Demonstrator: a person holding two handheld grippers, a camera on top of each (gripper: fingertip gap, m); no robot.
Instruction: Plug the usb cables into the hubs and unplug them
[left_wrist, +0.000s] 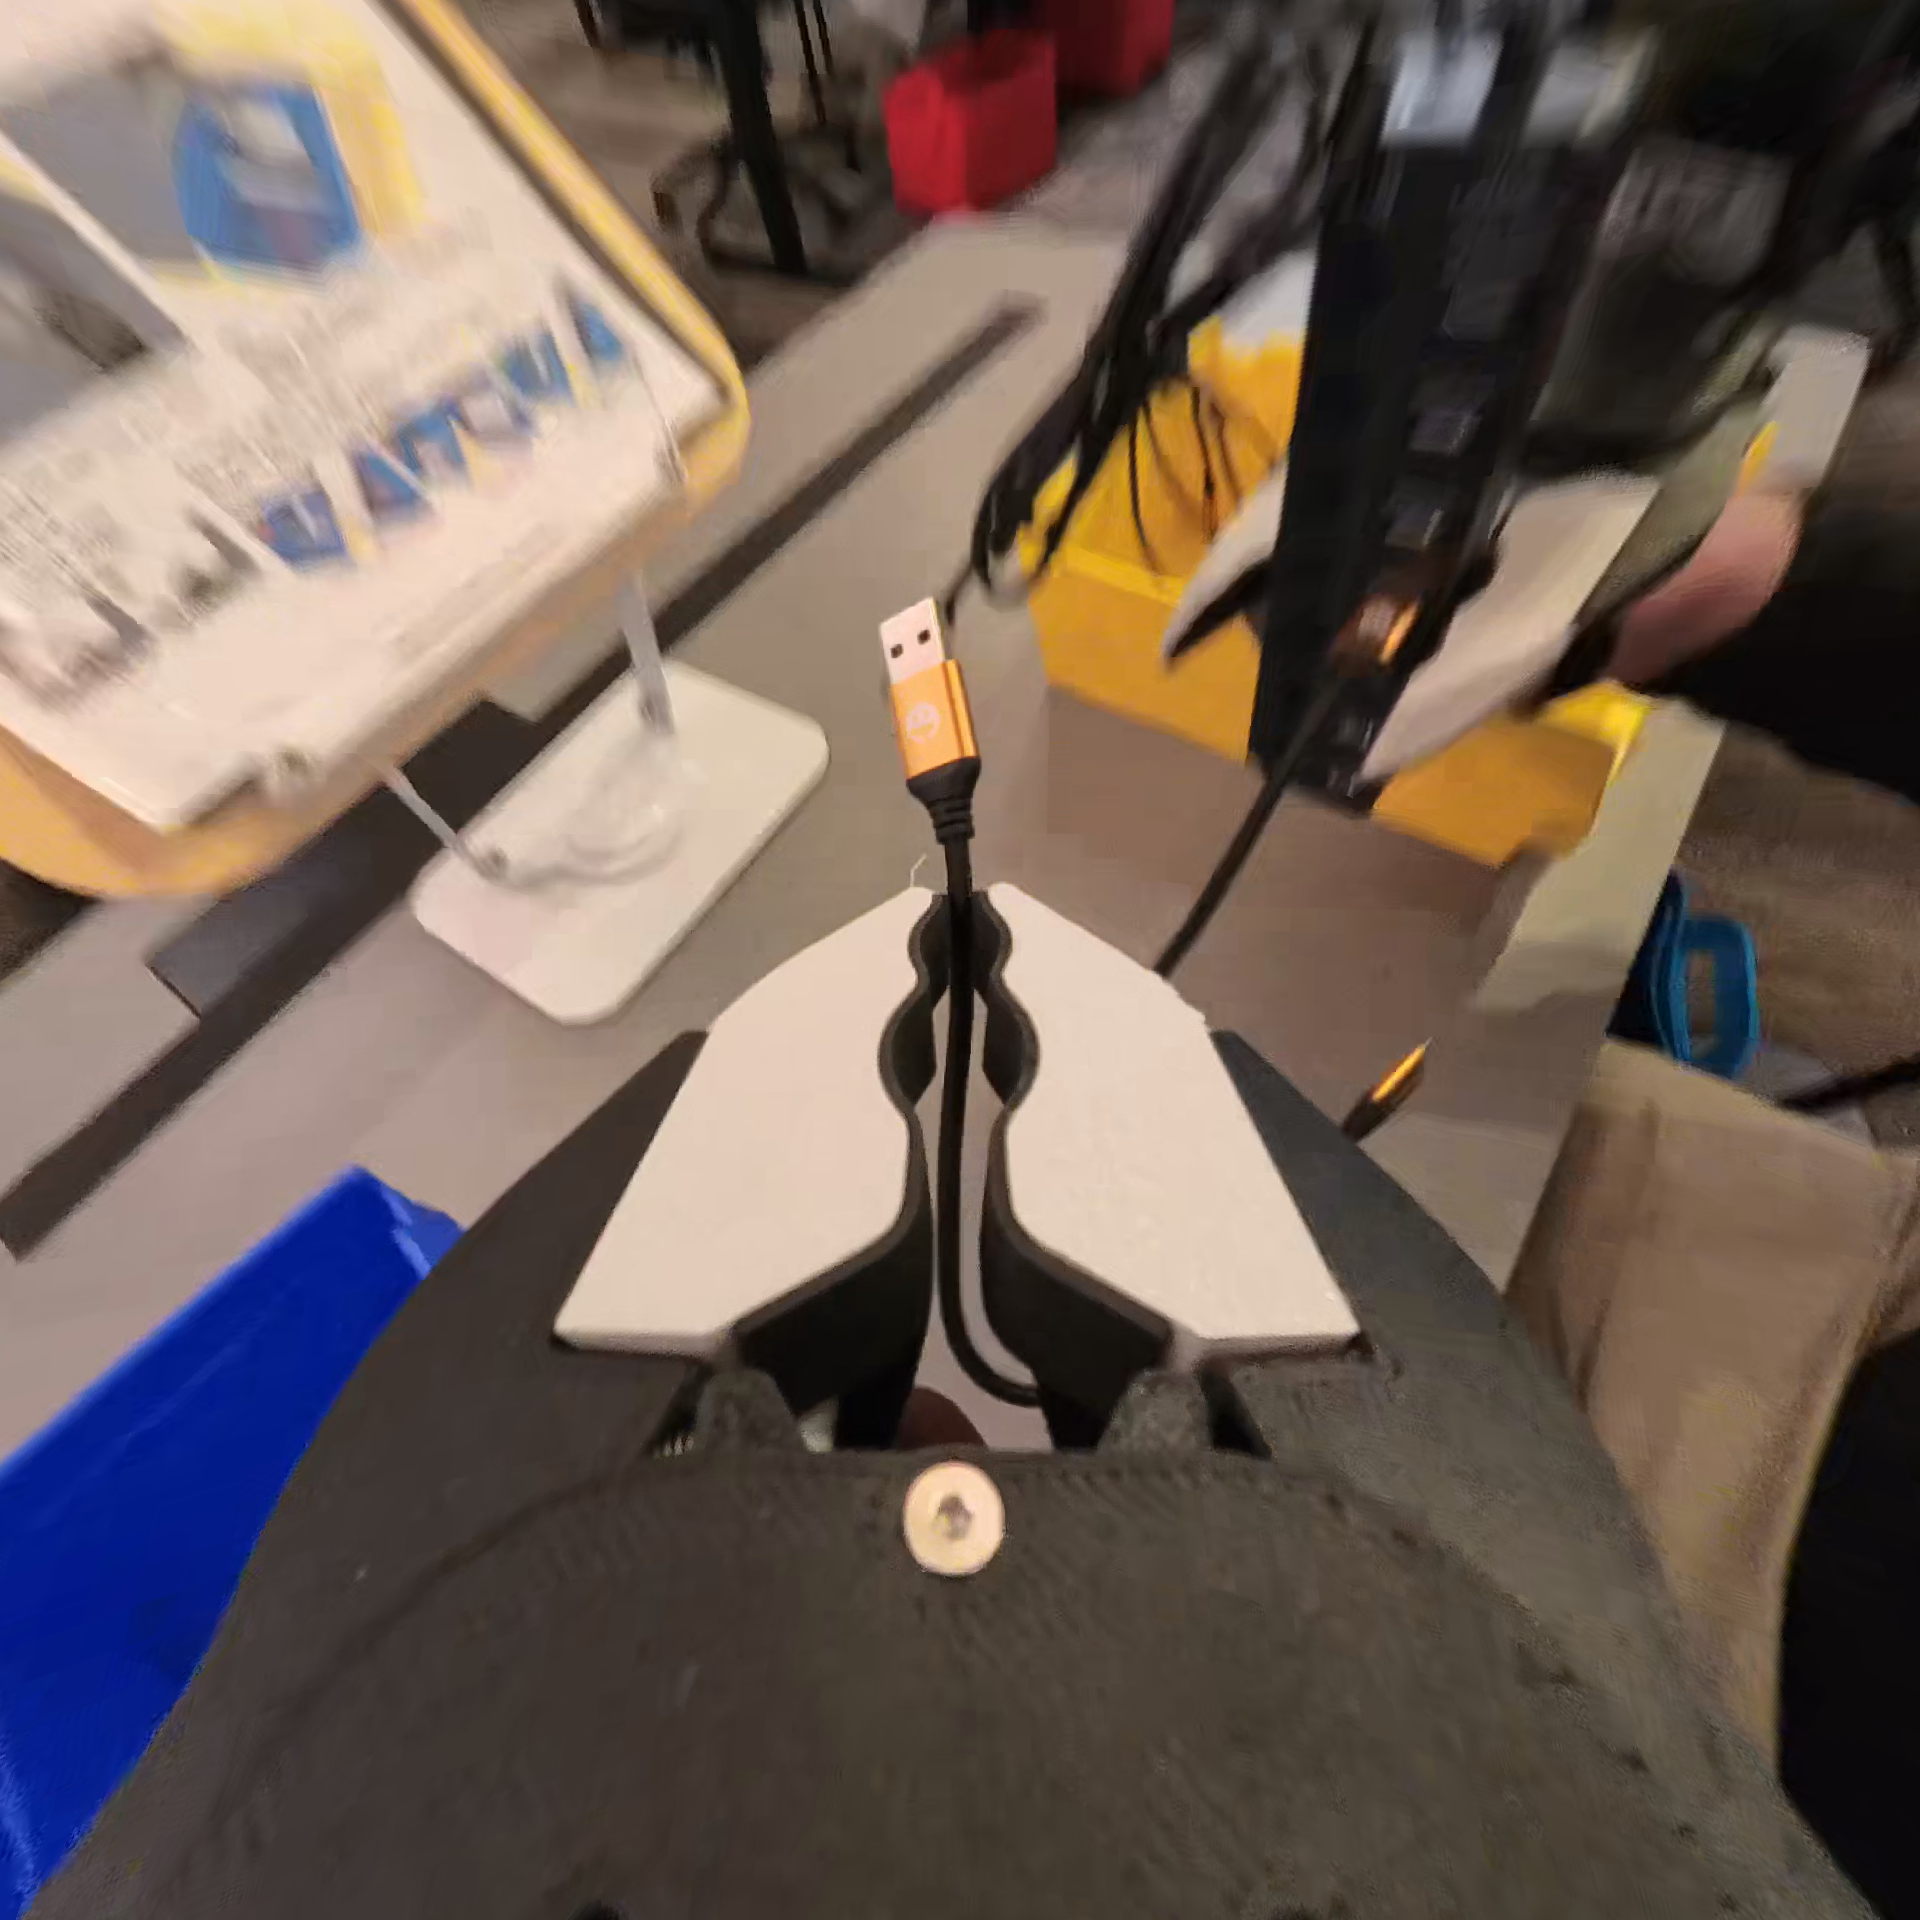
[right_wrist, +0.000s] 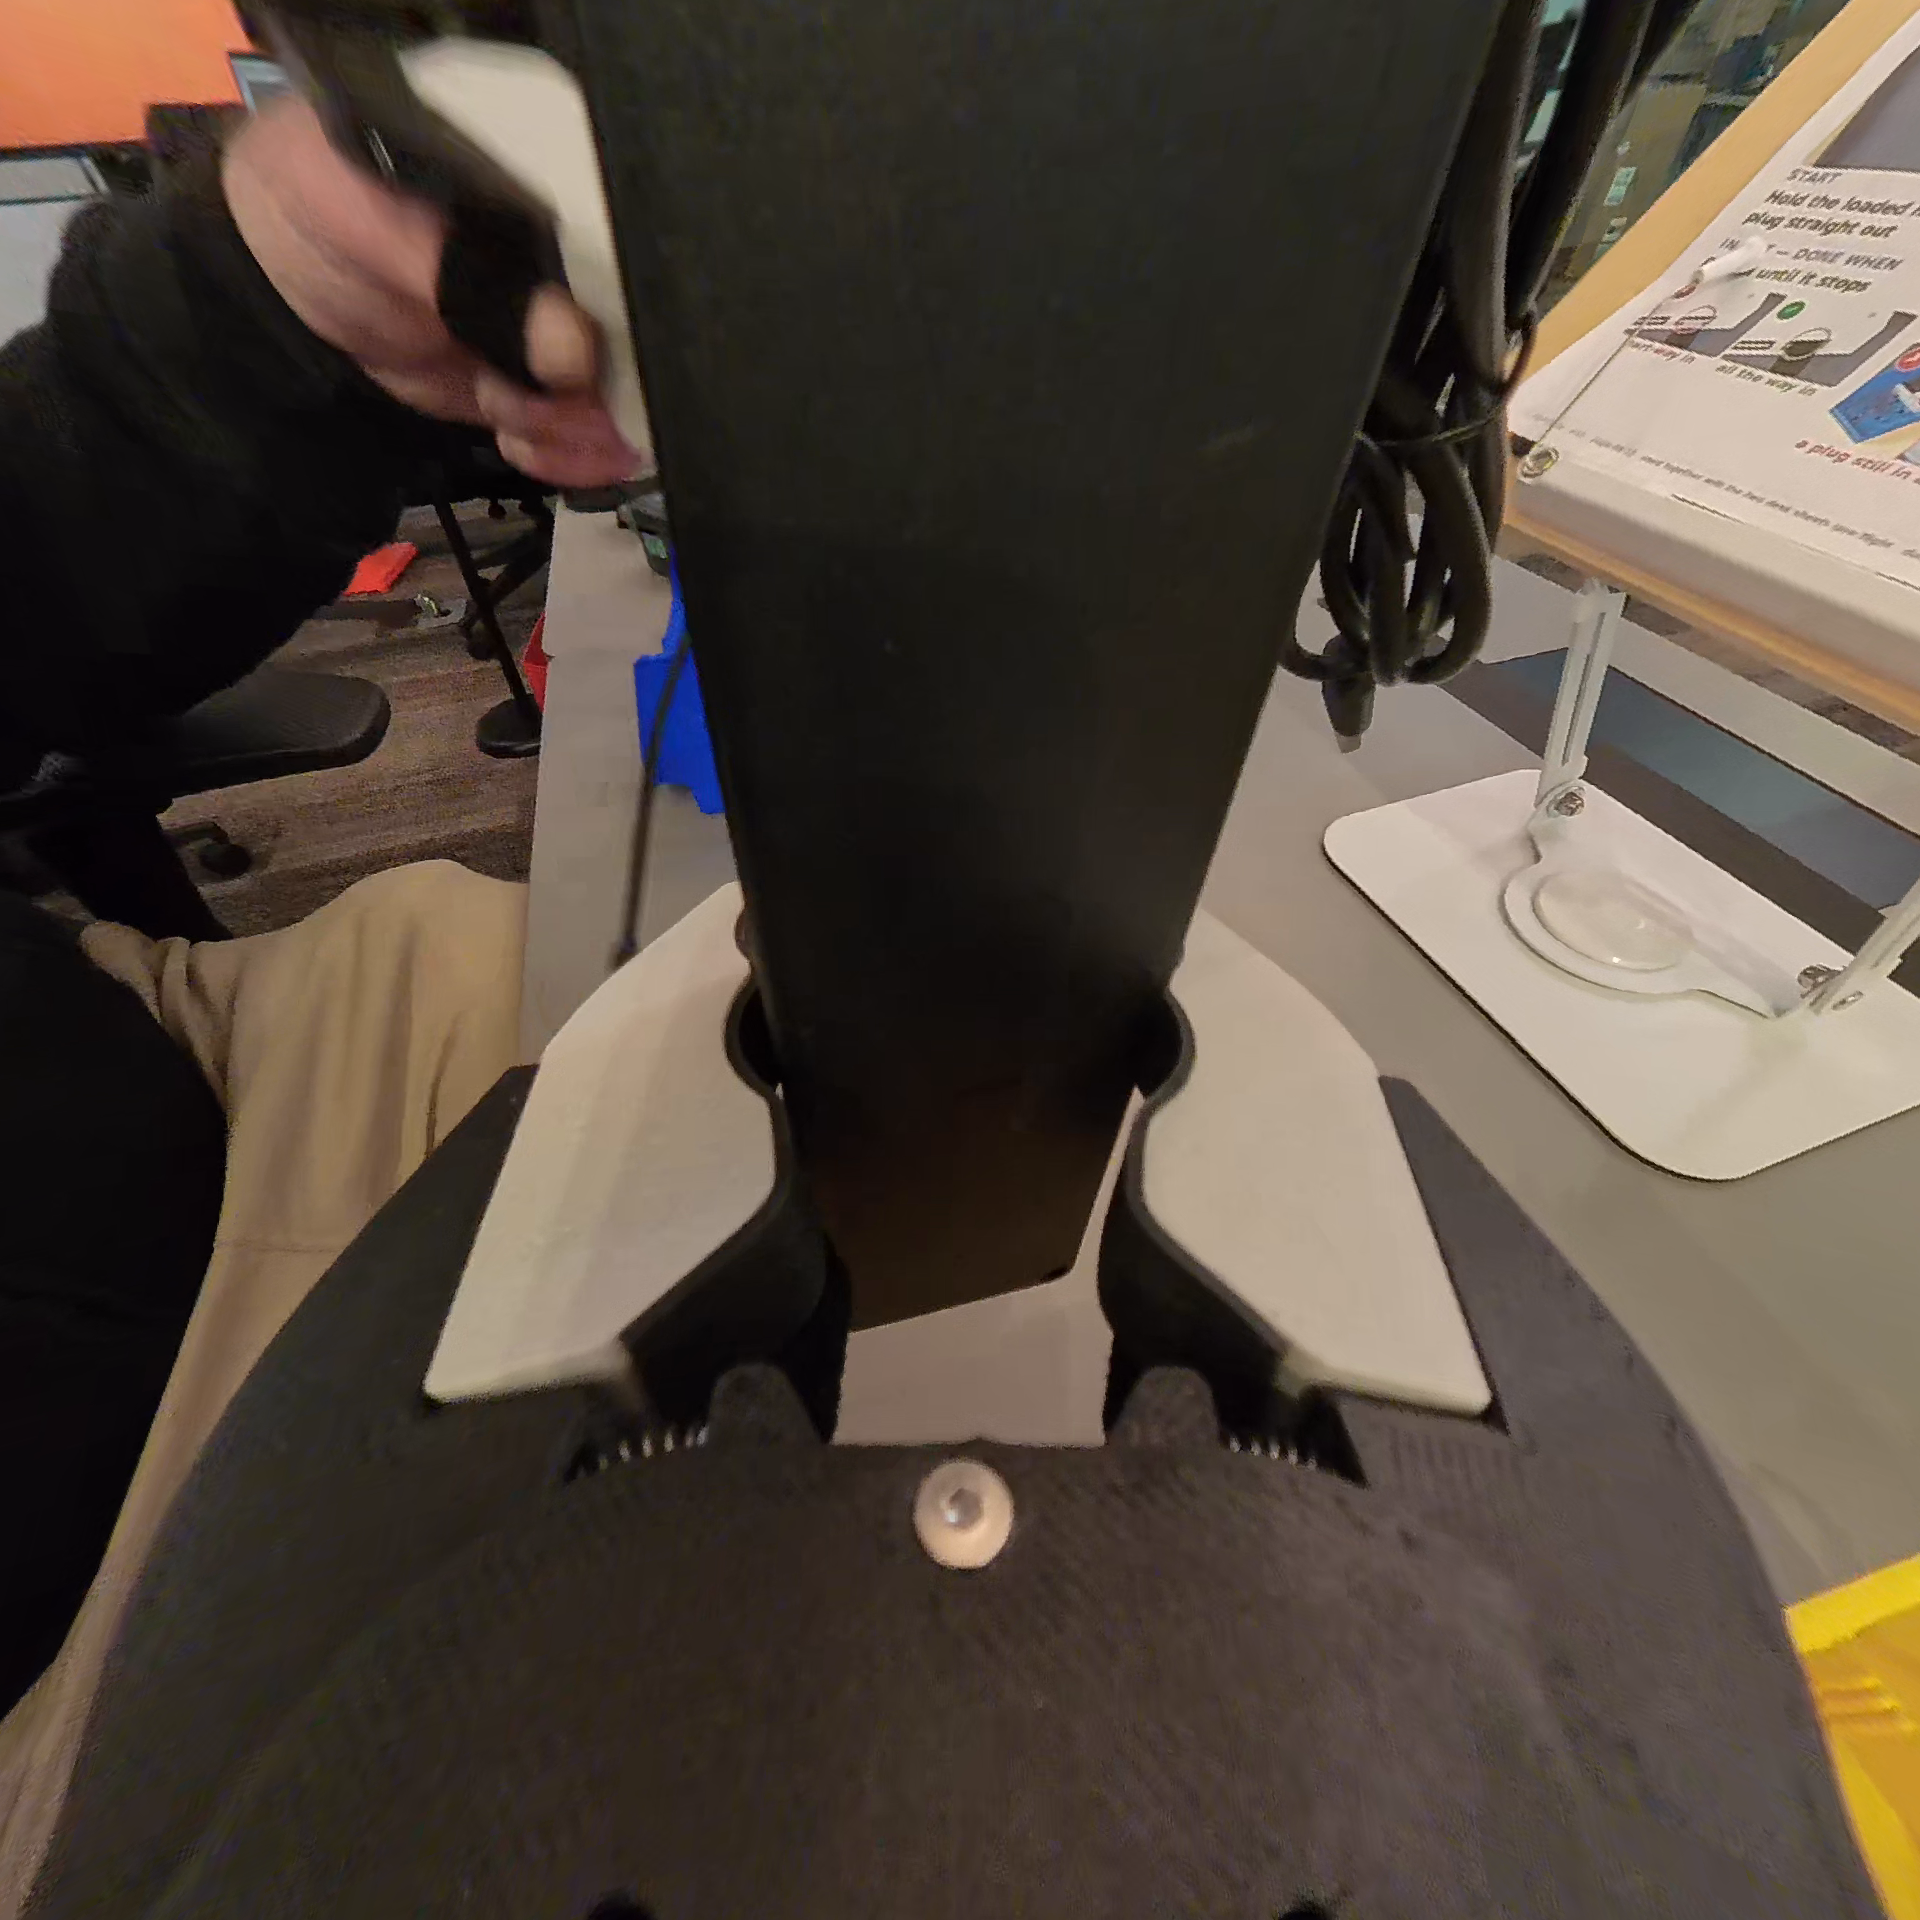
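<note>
Above the grey table (left_wrist: 1340, 935):
Left gripper (left_wrist: 961, 896): jaws pinched on the black cable (left_wrist: 961, 1039), just below the plug.
Plug (left_wrist: 923, 686): orange shell, metal tip bare, pointing up and away, in no port.
Right gripper (right_wrist: 961, 1039): jaws clamped on the lower end of the hub (right_wrist: 987, 520).
Hub: long black bar, held upright off the table; port row faces the left gripper, blurred.
Other cables (right_wrist: 1423, 520): dark bundle hanging beside the hub.
Yellow bin (left_wrist: 1143, 644): behind the hub.
Blue bin (left_wrist: 208, 1455): near left.
Sign stand (right_wrist: 1558, 935): white base on the table.

Printed instruction sheet (right_wrist: 1766, 343) on a white stand (right_wrist: 1621, 997): black and red lettering with small pictograms. Orange USB plug (left_wrist: 928, 717): a small round emblem, illegible.
</note>
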